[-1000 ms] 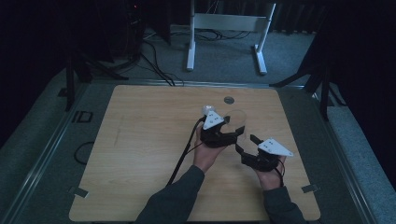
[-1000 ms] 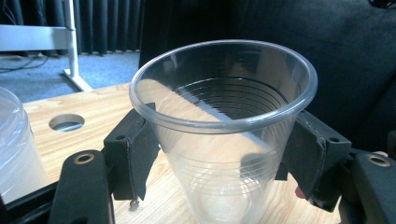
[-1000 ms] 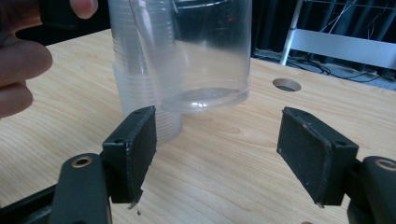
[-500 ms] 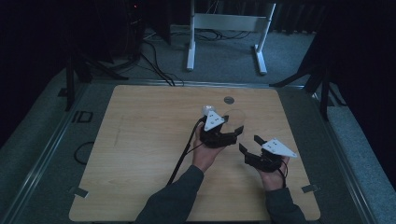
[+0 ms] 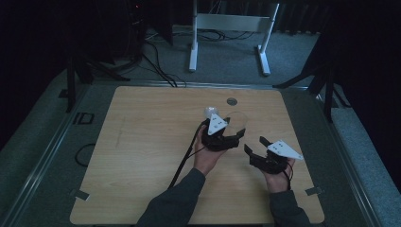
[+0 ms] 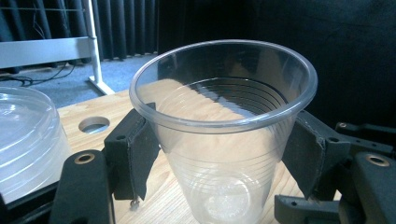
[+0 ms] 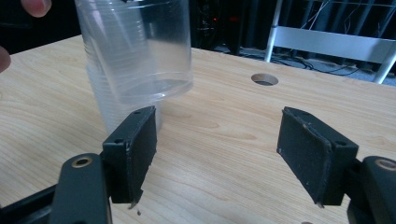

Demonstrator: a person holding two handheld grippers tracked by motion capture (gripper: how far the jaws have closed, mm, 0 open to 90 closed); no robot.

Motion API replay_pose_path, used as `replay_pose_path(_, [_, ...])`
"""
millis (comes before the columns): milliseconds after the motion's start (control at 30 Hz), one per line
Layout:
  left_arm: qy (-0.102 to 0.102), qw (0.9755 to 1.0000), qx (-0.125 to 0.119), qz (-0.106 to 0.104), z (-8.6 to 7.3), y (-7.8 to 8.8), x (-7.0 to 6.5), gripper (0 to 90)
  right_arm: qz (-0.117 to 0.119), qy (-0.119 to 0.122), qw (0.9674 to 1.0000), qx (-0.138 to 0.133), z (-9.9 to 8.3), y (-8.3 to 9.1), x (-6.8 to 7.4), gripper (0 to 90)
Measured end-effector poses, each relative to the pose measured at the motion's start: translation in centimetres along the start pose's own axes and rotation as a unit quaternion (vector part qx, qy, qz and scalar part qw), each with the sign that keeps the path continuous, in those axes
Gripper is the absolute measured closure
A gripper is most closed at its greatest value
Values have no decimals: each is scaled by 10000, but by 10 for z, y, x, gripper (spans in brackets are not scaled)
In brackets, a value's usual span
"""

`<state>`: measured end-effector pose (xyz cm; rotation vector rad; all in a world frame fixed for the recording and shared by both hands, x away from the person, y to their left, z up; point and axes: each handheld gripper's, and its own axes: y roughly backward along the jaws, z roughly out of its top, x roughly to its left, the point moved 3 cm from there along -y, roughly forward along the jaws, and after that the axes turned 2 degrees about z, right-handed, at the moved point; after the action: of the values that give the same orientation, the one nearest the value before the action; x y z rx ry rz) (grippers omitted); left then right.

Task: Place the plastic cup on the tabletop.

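1. Dark room, black curtains at the far side, grey carpet, a white metal frame (image 5: 231,28) standing on the floor beyond the bench.
2. Light wooden bench (image 5: 142,156) with a round hole (image 5: 231,101) near its far edge, centre-right.
3. Left tool (image 5: 230,138) sits right of bench centre, held by the person's left hand (image 5: 207,158); black cable trails from it toward the near edge.
4. Left tool jaws are clamped on a clear plastic cup (image 6: 224,135); pads press both sides of the cup just under its rim. Cup upright, mouth up, ribbed wall.
5. In the left gripper view a second clear plastic piece (image 6: 25,140) sits at the left, just beside the held cup; cannot tell what it rests on.
6. Right tool (image 5: 256,147) is near the right side of the bench, just right of the left tool, apart from it.
7. Right tool jaws stand wide apart with nothing between the pads (image 7: 135,149).
8. In the right gripper view a stack of clear cups (image 7: 135,60) rises beyond the left-hand pad; the upper cup is tilted off the ones below.
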<state>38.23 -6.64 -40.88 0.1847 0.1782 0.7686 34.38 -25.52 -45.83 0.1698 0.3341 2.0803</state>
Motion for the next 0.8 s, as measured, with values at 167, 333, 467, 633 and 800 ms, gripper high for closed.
replay_pose_path(167, [-94,9999,37,44,-3,0,0,311,-37,-31,10000,-17,0,0,-2,283])
replay_pose_path(333, [-78,9999,78,38,-8,0,0,310,-49,-34,10000,-22,0,1,-2,283])
replay_pose_path(467, [-93,9999,87,65,-9,1,2,310,-64,-50,10000,-24,0,1,-3,283])
replay_pose_path(633, [-103,9999,72,95,-12,3,4,310,-66,-68,10000,-32,0,1,-3,283])
replay_pose_path(800, [-147,9998,77,74,-16,4,5,310,-65,-64,10000,-24,0,1,-3,283])
